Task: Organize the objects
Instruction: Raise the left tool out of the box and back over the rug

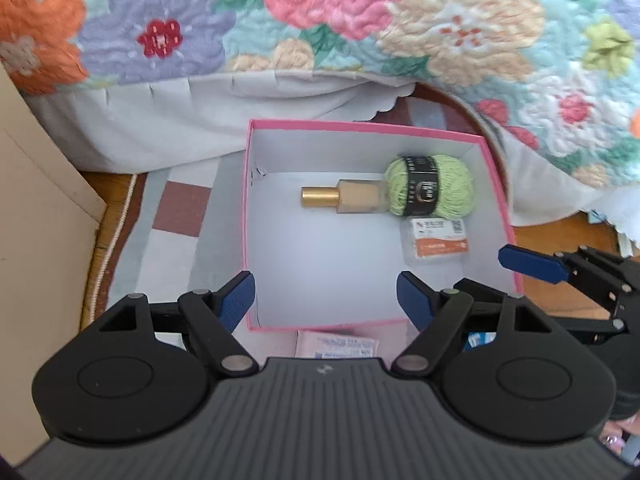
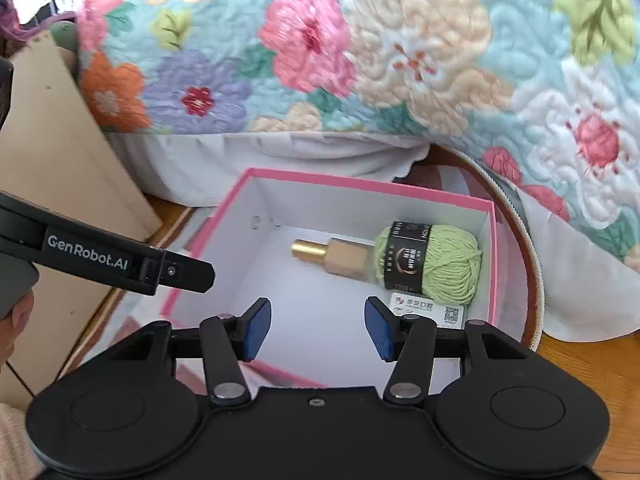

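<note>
A pink-rimmed white box (image 1: 360, 126) (image 2: 360, 186) stands on a rug by the bed. Inside lie a green yarn ball (image 1: 434, 186) (image 2: 444, 266), a beige bottle with a gold cap (image 1: 340, 198) (image 2: 332, 258) on its side, and a small clear packet with an orange label (image 1: 436, 240) (image 2: 432, 310). My left gripper (image 1: 326, 300) is open and empty over the box's near edge. My right gripper (image 2: 318, 328) is open and empty over the box's near right part; one of its blue fingers (image 1: 532, 264) shows in the left wrist view.
A floral quilt (image 1: 360, 20) (image 2: 360, 60) hangs over the bed behind the box. A beige panel (image 1: 36, 220) (image 2: 60, 140) stands at the left. A pink-and-white packet (image 1: 340, 346) lies in front of the box. The rug (image 1: 176, 216) lies on a wooden floor (image 2: 592, 364).
</note>
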Action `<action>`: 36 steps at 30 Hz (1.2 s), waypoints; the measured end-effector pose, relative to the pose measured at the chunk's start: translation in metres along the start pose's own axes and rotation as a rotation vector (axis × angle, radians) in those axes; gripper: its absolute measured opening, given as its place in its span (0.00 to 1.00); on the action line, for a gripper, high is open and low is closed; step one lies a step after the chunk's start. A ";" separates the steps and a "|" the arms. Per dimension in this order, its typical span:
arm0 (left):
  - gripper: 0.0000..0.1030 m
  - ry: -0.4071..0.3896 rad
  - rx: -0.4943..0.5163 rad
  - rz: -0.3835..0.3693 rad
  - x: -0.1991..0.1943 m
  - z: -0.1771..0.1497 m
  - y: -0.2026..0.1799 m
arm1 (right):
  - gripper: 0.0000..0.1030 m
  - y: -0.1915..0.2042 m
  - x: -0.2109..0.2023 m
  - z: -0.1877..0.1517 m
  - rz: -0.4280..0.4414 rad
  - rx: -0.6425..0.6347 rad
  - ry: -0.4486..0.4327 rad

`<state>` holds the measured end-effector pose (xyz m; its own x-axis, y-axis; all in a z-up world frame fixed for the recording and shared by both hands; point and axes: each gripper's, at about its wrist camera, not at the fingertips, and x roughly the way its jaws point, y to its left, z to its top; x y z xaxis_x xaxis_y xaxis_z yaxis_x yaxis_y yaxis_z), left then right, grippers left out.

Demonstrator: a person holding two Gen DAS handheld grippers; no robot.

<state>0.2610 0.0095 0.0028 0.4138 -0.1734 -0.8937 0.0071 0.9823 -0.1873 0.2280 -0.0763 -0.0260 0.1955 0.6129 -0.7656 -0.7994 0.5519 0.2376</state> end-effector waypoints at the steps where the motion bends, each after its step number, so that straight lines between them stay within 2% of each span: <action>1: 0.76 -0.002 0.004 -0.008 -0.008 -0.002 -0.001 | 0.56 0.002 -0.008 0.000 0.008 0.000 -0.003; 4: 0.76 -0.013 0.021 -0.027 -0.037 -0.011 -0.006 | 0.56 0.009 -0.031 -0.001 0.020 -0.008 0.003; 8: 0.76 -0.052 0.093 -0.040 -0.074 -0.027 -0.019 | 0.56 0.023 -0.066 -0.005 0.023 -0.054 -0.005; 10: 0.76 -0.059 0.090 -0.052 -0.087 -0.034 -0.021 | 0.56 0.030 -0.083 -0.009 0.016 -0.084 -0.015; 14: 0.76 -0.064 0.089 -0.067 -0.109 -0.051 -0.025 | 0.66 0.038 -0.110 -0.020 0.044 -0.113 -0.010; 16: 0.76 -0.071 0.097 -0.058 -0.117 -0.060 -0.029 | 0.67 0.041 -0.121 -0.028 0.054 -0.130 -0.007; 20: 0.85 -0.081 0.118 -0.057 -0.132 -0.083 -0.037 | 0.68 0.045 -0.139 -0.044 0.066 -0.160 0.008; 29: 0.88 -0.089 0.119 -0.075 -0.142 -0.136 -0.056 | 0.76 0.046 -0.168 -0.089 0.080 -0.285 -0.006; 32: 0.88 -0.101 0.118 -0.065 -0.136 -0.153 -0.066 | 0.76 0.043 -0.170 -0.107 0.083 -0.328 0.002; 36: 0.88 -0.082 0.081 -0.109 -0.118 -0.170 -0.075 | 0.76 0.036 -0.168 -0.128 0.095 -0.354 0.004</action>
<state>0.0571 -0.0553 0.0535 0.4797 -0.2763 -0.8328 0.1280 0.9610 -0.2452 0.0936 -0.2319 0.0340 0.1099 0.6494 -0.7525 -0.9610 0.2627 0.0864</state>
